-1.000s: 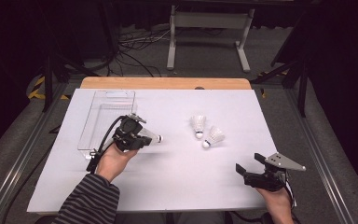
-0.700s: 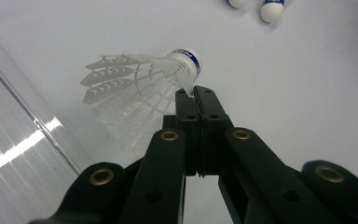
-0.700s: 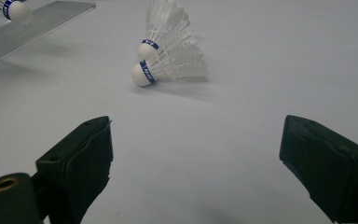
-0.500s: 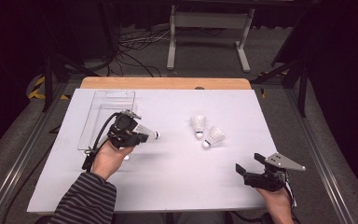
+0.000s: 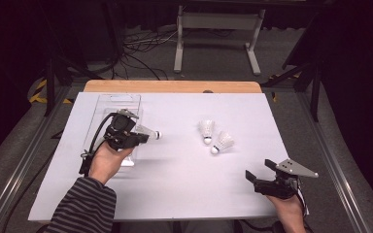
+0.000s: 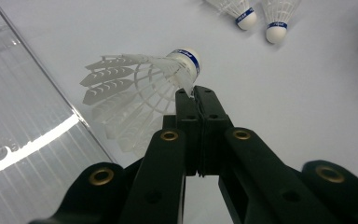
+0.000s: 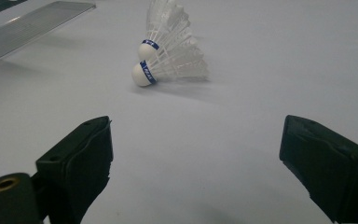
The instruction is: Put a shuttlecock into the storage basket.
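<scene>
The left gripper (image 6: 196,95), jaws clamped on the skirt of a white plastic shuttlecock (image 6: 140,91) lying level, hangs just beside the clear ribbed plastic tray (image 5: 108,127), while the right gripper (image 5: 261,171) gapes idle, well apart.

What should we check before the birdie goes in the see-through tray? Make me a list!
1. Left hand-held gripper shut on the held shuttlecock: ok, it pinches the skirt.
2. Grip is firm: cannot tell, only a thin edge of the skirt is caught.
3. Clear tray has room: ok, nothing lies in it.
4. Shuttlecock is over the tray: not ok, it is beside the tray's edge.
5. Two other shuttlecocks out of the way: ok, they lie apart on the white table.
6. Right hand-held gripper free: ok, open and holding nothing.
</scene>
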Available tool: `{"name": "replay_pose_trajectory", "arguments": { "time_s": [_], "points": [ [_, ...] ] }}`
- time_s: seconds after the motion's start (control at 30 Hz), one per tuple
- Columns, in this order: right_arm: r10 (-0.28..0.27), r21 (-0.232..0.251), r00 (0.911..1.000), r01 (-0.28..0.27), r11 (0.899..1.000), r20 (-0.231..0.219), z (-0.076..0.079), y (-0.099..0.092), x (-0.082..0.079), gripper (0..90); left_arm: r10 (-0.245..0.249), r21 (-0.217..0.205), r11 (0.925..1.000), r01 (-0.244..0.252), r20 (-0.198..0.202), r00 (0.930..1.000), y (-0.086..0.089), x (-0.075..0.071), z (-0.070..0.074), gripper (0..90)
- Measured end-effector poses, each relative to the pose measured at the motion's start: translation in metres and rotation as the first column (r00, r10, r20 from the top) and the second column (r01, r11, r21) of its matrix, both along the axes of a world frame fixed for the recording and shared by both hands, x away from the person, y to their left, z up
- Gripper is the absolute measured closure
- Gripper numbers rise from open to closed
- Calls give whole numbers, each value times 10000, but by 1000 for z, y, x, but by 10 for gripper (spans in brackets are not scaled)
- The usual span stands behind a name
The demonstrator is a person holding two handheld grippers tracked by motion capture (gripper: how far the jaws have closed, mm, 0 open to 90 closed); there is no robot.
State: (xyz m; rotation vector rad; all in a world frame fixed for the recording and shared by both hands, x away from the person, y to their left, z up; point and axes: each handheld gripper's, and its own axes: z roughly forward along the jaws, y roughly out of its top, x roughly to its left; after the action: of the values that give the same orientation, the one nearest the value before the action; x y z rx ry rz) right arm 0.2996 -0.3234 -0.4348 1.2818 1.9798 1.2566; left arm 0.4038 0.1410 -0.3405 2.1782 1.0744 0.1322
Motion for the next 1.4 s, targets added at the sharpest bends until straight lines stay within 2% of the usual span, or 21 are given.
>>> {"name": "replay_pose_trajectory", "arguments": {
  "time_s": [0.43,0.87,1.1,1.23,1.4],
  "points": [
    [4,-3,10000,-4,10000,-11,0,0,0,101,464,-5,9989,-464,156,9988,17,5,6,895],
    [-3,11,10000,3,10000,-1,0,0,0,101,942,-232,9953,-937,231,9953,31,12,9,895],
    [-2,14,10000,2,10000,-11,0,0,0,101,1218,-148,9925,-1214,345,9920,38,16,10,895],
    [-11,42,10000,12,10000,-31,0,0,0,101,1467,-171,9891,-1459,608,9873,43,16,12,895],
    [-9,21,10000,9,10000,-23,0,0,0,101,1662,-186,9860,-1654,485,9849,48,19,10,895]
  ]
}}
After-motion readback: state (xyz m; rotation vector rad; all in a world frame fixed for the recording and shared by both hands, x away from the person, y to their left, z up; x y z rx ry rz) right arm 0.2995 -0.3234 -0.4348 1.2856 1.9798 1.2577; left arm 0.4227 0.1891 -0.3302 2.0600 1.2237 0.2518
